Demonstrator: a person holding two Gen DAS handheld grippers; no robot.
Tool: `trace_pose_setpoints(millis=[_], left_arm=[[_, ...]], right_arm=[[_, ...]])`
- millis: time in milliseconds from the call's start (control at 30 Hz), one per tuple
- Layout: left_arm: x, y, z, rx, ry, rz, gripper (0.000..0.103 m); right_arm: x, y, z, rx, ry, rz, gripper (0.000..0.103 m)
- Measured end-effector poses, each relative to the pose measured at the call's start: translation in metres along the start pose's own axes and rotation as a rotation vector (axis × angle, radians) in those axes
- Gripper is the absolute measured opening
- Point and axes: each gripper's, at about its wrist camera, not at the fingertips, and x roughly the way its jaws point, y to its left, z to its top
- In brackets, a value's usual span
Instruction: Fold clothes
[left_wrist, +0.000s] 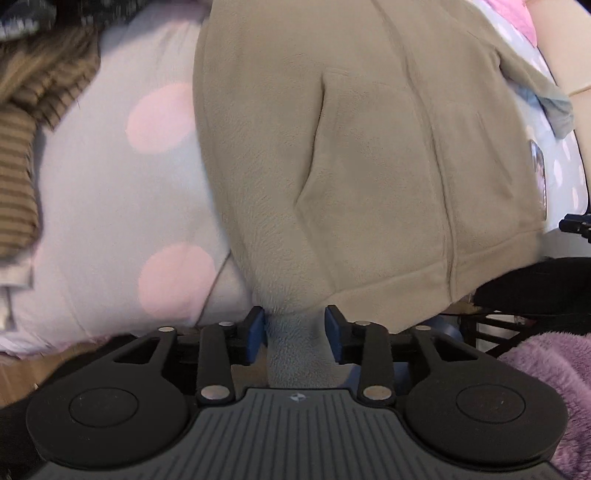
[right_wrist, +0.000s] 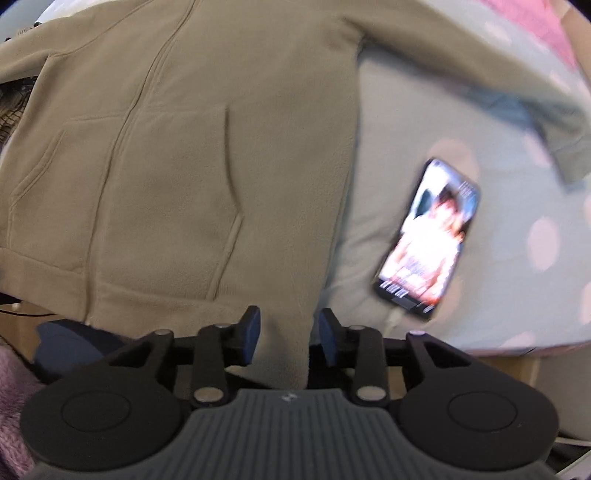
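A beige fleece zip jacket (left_wrist: 351, 147) lies spread front-up on the polka-dot bed sheet (left_wrist: 110, 192), with its pockets and bottom hem facing me. My left gripper (left_wrist: 294, 325) is shut on the jacket's bottom hem at its left corner, and a bunch of fleece fills the gap between the blue pads. In the right wrist view the same jacket (right_wrist: 203, 155) spreads up and to the left, one sleeve (right_wrist: 498, 85) stretched out to the right. My right gripper (right_wrist: 288, 326) is shut on the hem at the right corner, and the fleece hangs down between its fingers.
A phone (right_wrist: 428, 240) with a lit screen and a white cable lies on the sheet right of the jacket. A brown striped garment (left_wrist: 26, 140) lies at the far left. Purple fuzzy fabric (left_wrist: 554, 376) is low on the right. The bed's front edge runs just behind both grippers.
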Motion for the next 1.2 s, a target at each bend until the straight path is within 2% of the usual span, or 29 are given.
trace_pose_setpoints(millis=[200, 267, 400, 500, 600, 700, 933, 1133, 1200], left_arm=[[-0.043, -0.020, 0.037, 0.038, -0.201, -0.050, 0.036], [-0.051, -0.033, 0.051, 0.061, -0.266, -0.046, 0.037], [-0.051, -0.055, 0.081, 0.070, -0.358, -0.037, 0.037], [-0.041, -0.067, 0.102, 0.059, -0.404, -0.034, 0.037], [-0.022, -0.076, 0.126, 0.031, -0.417, -0.009, 0.038], [-0.006, -0.080, 0.147, 0.019, -0.415, 0.015, 0.038], [0.030, -0.068, 0.187, -0.022, -0.362, 0.088, 0.038], [0.061, -0.059, 0.201, -0.032, -0.293, 0.138, 0.038], [0.069, -0.057, 0.203, -0.035, -0.277, 0.148, 0.038]], right_arm=[[-0.037, -0.039, 0.033, 0.110, -0.182, -0.040, 0.038], [-0.044, -0.057, 0.042, 0.166, -0.242, -0.055, 0.039], [-0.054, -0.094, 0.057, 0.296, -0.346, -0.089, 0.040], [-0.052, -0.126, 0.065, 0.420, -0.401, -0.106, 0.048], [-0.045, -0.165, 0.071, 0.556, -0.435, -0.104, 0.053], [-0.035, -0.203, 0.076, 0.690, -0.465, -0.098, 0.053], [-0.003, -0.278, 0.084, 0.929, -0.533, -0.098, 0.053], [0.022, -0.343, 0.074, 1.223, -0.537, 0.027, 0.054], [0.029, -0.356, 0.075, 1.289, -0.532, 0.085, 0.063]])
